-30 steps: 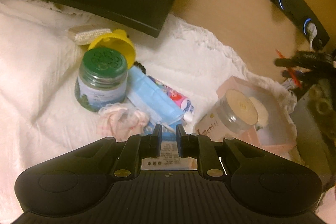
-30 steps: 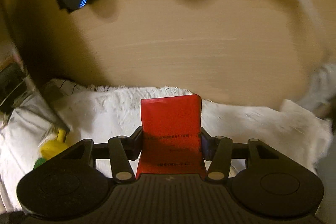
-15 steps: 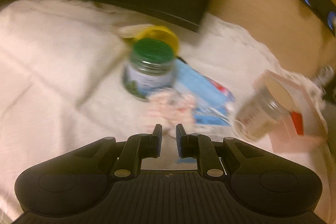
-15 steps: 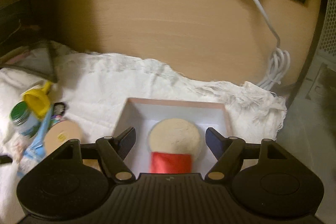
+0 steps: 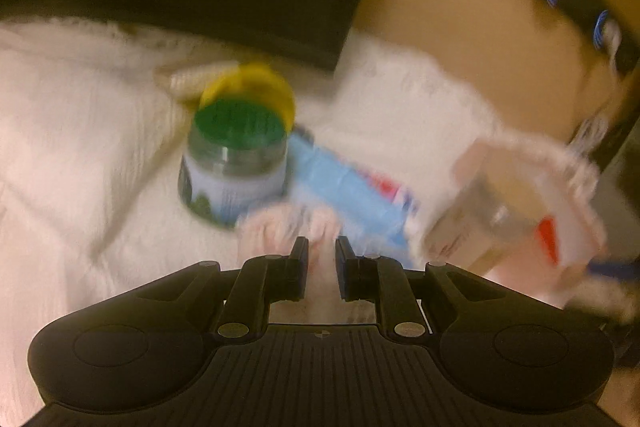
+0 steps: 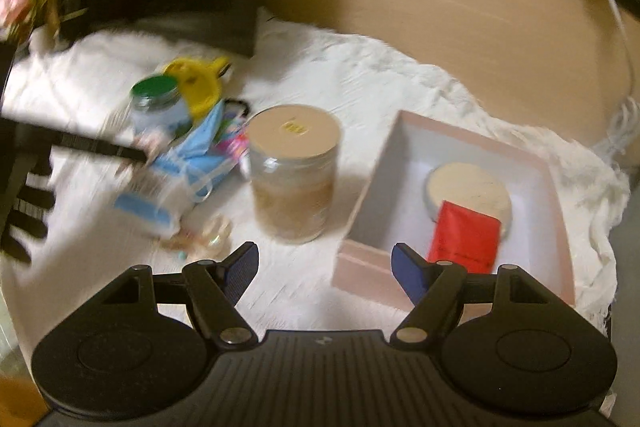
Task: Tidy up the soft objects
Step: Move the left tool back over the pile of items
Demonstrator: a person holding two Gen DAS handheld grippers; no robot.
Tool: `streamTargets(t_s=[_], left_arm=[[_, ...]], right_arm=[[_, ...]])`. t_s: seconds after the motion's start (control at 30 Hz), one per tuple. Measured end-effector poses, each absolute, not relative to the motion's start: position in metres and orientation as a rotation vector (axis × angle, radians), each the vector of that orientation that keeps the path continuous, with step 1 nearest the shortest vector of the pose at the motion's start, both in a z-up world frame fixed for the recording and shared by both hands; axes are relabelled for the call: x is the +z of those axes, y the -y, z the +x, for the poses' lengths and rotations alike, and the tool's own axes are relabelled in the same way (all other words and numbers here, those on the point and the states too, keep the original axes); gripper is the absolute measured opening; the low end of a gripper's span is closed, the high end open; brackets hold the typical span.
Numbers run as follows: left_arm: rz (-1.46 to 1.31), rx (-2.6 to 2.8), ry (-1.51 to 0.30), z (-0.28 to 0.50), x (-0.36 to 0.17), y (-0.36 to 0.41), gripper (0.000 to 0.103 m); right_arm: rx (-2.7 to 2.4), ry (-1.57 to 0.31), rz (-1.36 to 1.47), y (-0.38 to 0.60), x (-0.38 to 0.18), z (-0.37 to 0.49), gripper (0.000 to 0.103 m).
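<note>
A rumpled white cloth [image 6: 360, 83] is covering the tabletop beneath a wooden wall panel. Motion blur is smearing the left wrist view, so the pale pink frilly fabric piece [image 5: 288, 227] is hard to make out; the left gripper [image 5: 322, 247] is sitting with its jaws narrow, touching it, grip uncertain. The right gripper [image 6: 324, 259] is gaping wide, holding nothing, over the near edge of the shallow pink tray [image 6: 556, 195], where one round cream puff [image 6: 468, 187] and one red flat pouch [image 6: 464, 235] are lying. Two jars are standing on the cloth: one tan-lidded clear jar [image 6: 294, 171] and one green-lidded jar [image 6: 158, 105].
</note>
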State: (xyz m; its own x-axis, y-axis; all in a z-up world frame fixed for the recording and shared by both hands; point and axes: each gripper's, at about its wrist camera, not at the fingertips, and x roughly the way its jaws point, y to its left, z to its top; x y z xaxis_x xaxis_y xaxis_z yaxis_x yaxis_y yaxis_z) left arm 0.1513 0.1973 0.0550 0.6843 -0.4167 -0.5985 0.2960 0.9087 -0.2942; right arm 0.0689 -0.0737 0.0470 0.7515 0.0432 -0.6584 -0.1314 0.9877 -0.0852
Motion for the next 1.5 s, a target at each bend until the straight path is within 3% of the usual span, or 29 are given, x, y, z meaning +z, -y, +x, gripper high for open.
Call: streamTargets(t_s=[0.2,0.43,0.67,0.83,1.03,1.13,1.5], left_arm=[[-0.472,-0.294,-0.714,0.211,0.087,-0.267,0.017],[-0.836,-0.174,-0.863,0.299,0.051,-0.327,0.017],[-0.582,-0.420,-0.788,0.283,0.057,-0.306,0.017],[-0.434,-0.607,-0.764,0.226,0.056,-0.281,0.017],[-0.256,-0.609,-0.773,0.172,0.030,-0.222,0.017],[-0.185,-0.623,-0.806,0.164,0.023,-0.201,0.022],[-0.155,-0.690,-0.713,0.126,0.062,-0.173,0.024]], right_arm=[[0.123,-0.704,-0.121,0.058,0.051,0.072,0.074],[0.221,-0.681,0.010,0.031,0.093,0.112,0.074],[0.305,-0.752,0.254,0.016,0.121,0.189,0.074],[0.225,-0.821,0.193,0.004,0.108,0.216,0.074],[0.326,-0.779,0.149,0.009,0.102,0.182,0.074],[0.302,-0.781,0.059,0.007,0.090,0.159,0.074],[0.201,-0.710,0.036,0.034,0.075,0.103,0.074]])
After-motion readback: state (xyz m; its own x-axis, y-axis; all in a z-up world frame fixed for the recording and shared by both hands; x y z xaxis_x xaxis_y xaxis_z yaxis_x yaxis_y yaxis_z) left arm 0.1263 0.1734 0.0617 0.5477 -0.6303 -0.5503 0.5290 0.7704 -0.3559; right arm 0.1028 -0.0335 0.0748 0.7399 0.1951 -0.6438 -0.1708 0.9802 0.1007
